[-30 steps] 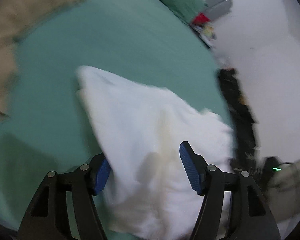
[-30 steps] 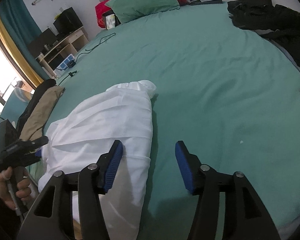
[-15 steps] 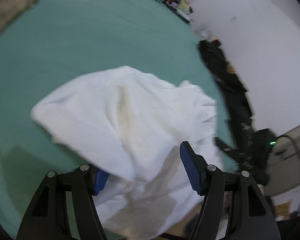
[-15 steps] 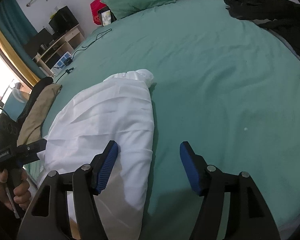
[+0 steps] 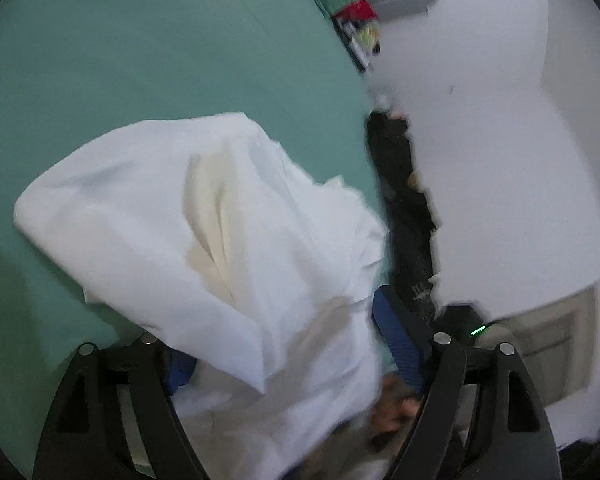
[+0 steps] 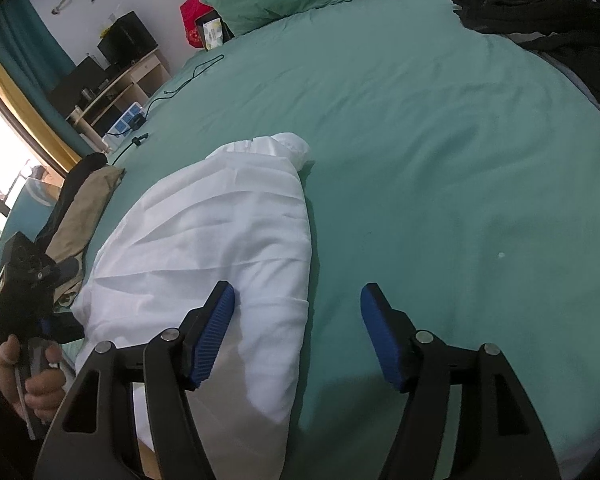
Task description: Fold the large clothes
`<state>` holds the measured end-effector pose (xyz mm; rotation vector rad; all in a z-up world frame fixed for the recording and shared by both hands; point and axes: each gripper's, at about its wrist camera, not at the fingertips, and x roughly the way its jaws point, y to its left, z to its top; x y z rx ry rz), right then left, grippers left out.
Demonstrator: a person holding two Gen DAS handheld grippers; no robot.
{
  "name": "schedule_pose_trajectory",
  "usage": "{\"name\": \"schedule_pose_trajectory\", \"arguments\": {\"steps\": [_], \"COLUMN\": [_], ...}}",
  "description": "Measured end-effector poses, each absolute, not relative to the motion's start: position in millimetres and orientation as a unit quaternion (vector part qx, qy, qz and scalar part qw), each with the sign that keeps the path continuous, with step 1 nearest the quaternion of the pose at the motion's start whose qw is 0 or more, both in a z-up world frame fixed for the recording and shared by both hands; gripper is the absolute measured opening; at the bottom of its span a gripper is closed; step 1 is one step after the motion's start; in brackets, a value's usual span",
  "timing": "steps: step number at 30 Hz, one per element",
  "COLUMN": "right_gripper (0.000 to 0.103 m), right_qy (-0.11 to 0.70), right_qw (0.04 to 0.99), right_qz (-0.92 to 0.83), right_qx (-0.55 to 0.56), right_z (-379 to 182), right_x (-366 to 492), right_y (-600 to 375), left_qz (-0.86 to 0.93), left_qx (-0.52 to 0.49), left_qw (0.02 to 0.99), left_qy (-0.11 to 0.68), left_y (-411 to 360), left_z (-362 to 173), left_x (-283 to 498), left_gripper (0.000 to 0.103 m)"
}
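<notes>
Shirt lies on the bed, long axis running away from you. Left gripper just widened — cloth drapes between its jaws, unpinched. Right gripper open, empty (shirt's edge at its left pad). Left's nearer.

white garment | rumpled, partly folded | on green bed

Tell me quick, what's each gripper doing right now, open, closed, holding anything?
Left gripper: jaws have just been opening; white garment bunched between them, pads not pressing it.
Right gripper: jaws have just been opening, holding nothing, over the garment's edge and the green sheet.
</notes>
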<state>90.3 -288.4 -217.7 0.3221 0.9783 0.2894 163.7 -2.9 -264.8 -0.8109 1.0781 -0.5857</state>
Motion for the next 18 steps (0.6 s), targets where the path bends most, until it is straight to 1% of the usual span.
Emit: {"name": "schedule_pose_trajectory", "arguments": {"steps": [6,8,12,18], "right_gripper": [0.07,0.07,0.07,0.07], "right_qy": [0.47,0.472,0.474,0.463], "right_qw": [0.86,0.859,0.855,0.856], "right_qz": [0.14,0.144,0.152,0.168], "right_qx": [0.14,0.139,0.147,0.155], "right_z": [-220,-219,-215,-210], "right_x": [94,98,101,109], "right_y": [-282,-279,-280,-283], "left_qz": [-0.239,-0.225,-0.203,-0.18], "left_qx": [-0.216,-0.185,-0.195,-0.127], "left_qw": [0.789,0.798,0.8,0.824], "left_qy": [0.523,0.528,0.53,0.521], "left_y": [-55,-65,-54,-51], "left_z": [-242,-240,-247,-240], "left_x": [174,177,188,184], "left_gripper": [0.082,0.082,0.081,0.081]}}
